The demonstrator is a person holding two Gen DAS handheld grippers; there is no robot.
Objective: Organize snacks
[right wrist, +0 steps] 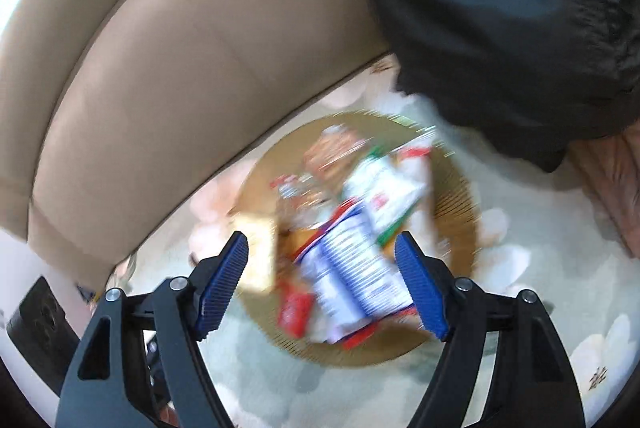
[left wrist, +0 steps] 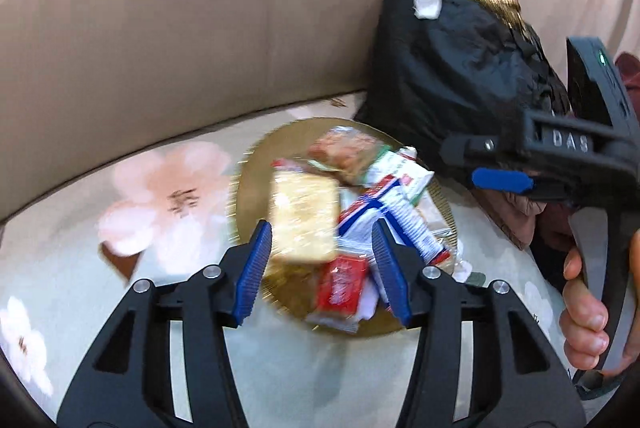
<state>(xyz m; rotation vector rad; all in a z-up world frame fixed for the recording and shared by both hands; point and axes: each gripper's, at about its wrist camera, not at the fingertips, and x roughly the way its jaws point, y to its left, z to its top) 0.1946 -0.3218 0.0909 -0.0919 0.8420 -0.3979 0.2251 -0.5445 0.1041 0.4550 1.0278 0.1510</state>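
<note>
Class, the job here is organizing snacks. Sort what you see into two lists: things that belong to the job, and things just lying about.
Belongs to the job:
round golden tray
yellow cracker pack
red snack packet
blue-and-white striped packet
left tool, open
right tool, open

Just lying about:
black bag
beige sofa back
floral cover

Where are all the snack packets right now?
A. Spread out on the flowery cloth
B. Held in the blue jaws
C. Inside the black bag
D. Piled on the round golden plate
D. The snack packets lie heaped on the round golden plate, which sits on the flowery cloth; both grippers hover over it with their jaws open and empty.
</note>
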